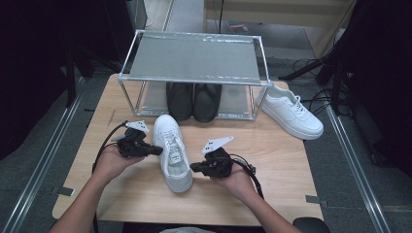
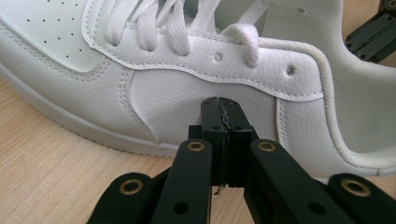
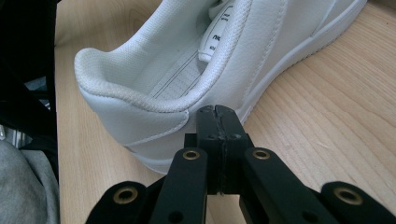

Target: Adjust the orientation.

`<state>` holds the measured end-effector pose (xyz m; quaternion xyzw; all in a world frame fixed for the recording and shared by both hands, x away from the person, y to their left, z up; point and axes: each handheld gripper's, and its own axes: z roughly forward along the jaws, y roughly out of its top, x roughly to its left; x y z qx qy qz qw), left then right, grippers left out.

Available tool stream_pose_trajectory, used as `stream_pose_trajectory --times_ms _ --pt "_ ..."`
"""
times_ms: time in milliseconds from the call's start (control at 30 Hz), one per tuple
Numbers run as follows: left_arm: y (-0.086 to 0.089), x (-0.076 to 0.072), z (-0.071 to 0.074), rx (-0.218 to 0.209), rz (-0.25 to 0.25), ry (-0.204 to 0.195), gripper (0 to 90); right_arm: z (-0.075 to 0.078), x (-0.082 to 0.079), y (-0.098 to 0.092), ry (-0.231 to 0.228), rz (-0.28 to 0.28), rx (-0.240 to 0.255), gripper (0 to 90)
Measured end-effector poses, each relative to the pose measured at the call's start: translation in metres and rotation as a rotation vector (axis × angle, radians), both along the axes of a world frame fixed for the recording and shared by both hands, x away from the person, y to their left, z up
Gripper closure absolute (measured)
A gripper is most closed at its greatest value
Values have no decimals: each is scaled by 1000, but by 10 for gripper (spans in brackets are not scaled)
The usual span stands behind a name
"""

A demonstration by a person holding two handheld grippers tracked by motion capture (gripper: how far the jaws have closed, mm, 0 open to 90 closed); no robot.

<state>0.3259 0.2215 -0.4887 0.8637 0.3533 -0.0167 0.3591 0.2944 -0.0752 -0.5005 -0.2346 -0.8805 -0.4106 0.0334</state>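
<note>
Wooden table [image 1: 272, 160] carries a sneaker [image 1: 172, 150] lying between the 2 grippers. Left gripper [image 1: 158, 151] and right gripper [image 1: 193, 168] each have jaws pressed together, empty, tips against opposite sides of it, probably to nudge or square it.

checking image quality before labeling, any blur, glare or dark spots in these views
High view: soft and slightly blurred, both side edges nearly black, mild sheen on the rack. Left gripper view: white shoe evenly lit, its stitching sharp. Right gripper view: shoe heel sharp, left edge dark.
</note>
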Motion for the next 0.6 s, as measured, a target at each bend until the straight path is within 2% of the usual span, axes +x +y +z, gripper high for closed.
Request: stream_pose_trajectory --times_ms 100,333,600 --pt "0 -1 1 9 -3 -2 899 -1 -2 0 0 0 7 900" --pt "0 -2 1 2 -17 18 900 -1 -9 2 17 15 10 900" --pt "-4 -6 2 10 -48 23 900 -2 -20 10 39 87 11 900"
